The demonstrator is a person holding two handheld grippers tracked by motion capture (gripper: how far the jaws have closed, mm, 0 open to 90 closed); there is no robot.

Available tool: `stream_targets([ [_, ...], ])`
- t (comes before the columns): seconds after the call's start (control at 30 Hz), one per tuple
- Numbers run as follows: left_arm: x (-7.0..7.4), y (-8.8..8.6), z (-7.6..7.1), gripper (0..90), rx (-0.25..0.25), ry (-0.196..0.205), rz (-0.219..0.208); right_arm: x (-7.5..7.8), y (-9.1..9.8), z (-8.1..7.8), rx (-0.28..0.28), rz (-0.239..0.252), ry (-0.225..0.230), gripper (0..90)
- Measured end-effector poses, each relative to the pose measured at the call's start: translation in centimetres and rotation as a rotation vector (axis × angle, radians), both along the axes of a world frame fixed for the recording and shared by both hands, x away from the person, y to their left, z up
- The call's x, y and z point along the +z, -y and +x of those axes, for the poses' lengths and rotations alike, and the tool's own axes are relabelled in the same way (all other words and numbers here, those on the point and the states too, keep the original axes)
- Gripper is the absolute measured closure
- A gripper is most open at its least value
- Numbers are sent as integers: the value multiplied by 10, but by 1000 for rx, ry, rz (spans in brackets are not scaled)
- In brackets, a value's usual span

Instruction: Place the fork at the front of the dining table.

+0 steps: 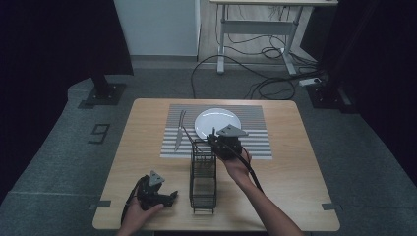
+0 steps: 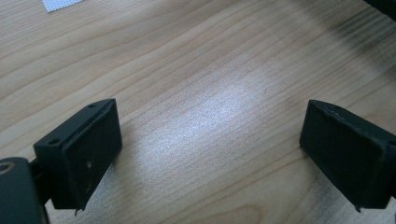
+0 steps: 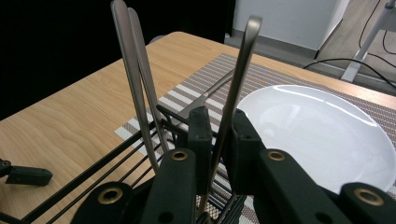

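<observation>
wooden tabletop [image 1: 295, 196] is bearing a wire caddy [image 1: 203, 182] where the right gripper [image 3: 219, 140], clamped on a utensil handle [image 3: 240, 70], is lifting it toward the plate [image 1: 217, 123], needing a straight upward pull, while the left gripper [image 2: 210, 154] is resting agape.

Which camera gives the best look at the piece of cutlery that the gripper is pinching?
The right gripper view: the metal handle stands close up, clamped between the right gripper and rising above the wire caddy. The high view gives just a thin sliver at the caddy's far end. The left gripper view looks at bare table.
</observation>
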State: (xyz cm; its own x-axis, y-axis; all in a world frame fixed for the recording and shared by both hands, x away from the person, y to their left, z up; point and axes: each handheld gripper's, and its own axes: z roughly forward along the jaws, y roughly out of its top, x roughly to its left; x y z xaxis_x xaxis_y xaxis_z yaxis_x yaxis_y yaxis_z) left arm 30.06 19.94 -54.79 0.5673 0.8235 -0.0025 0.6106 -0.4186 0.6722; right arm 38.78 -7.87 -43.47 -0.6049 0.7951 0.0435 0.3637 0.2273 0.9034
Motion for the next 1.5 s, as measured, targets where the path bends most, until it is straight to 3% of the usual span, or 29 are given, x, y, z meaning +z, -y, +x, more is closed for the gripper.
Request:
stream_targets([
  [0.47,0,0,0,54,1,0,-1,-7,3,-2,14,-10,-28,801],
  [0.73,0,0,0,55,1,1,-2,-4,0,-7,34,-1,-12,858],
  [0.87,0,0,0,55,0,1,0,12,0,-12,35,1,50,859],
  [0.97,0,0,0,55,1,1,-1,21,3,-14,31,11,67,859],
  [1.2,0,0,0,55,1,0,-1,52,22,-22,22,111,130,859],
  [1.5,0,0,0,54,0,0,-1,73,43,-26,3,154,167,859],
])
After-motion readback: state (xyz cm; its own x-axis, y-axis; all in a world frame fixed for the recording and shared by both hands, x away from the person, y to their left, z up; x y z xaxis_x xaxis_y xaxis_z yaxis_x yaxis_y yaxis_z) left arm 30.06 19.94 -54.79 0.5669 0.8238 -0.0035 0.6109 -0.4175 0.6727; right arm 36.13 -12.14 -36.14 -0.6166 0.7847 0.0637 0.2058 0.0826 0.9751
